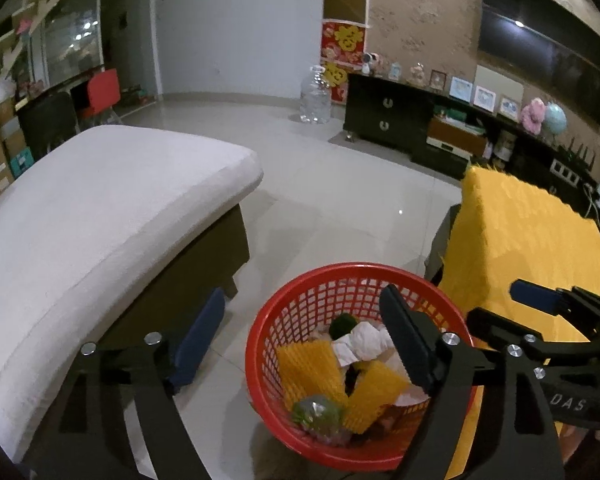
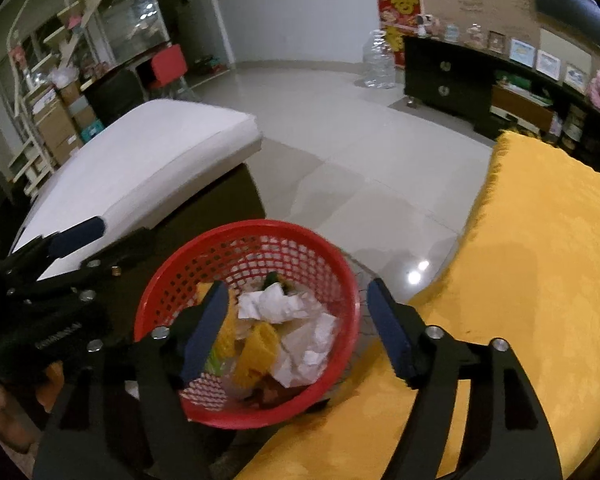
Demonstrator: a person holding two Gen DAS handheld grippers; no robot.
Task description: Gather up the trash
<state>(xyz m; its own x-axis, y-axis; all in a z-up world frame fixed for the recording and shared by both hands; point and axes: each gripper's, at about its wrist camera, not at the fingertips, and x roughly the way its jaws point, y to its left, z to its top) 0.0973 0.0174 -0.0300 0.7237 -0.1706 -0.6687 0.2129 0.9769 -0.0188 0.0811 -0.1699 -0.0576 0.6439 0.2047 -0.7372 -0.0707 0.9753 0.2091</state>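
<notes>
Trash (image 2: pixel 284 320) is sitting piled in the red basket (image 2: pixel 340 276) on the floor, directly below and between the right tongs (image 2: pixel 296 324), whose jaws are gaping wide and carrying nothing. The left tongs (image 1: pixel 300 332) are likewise hanging open and empty, straddling the basket's near-left rim, with the yellow cloth (image 2: pixel 540 280) lying just right of both and the white cushion (image 1: pixel 100 208) off left.

Glossy tiled floor (image 1: pixel 340 200), white cushioned bench (image 1: pixel 100 208), dark TV cabinet (image 1: pixel 388 114), dim light
</notes>
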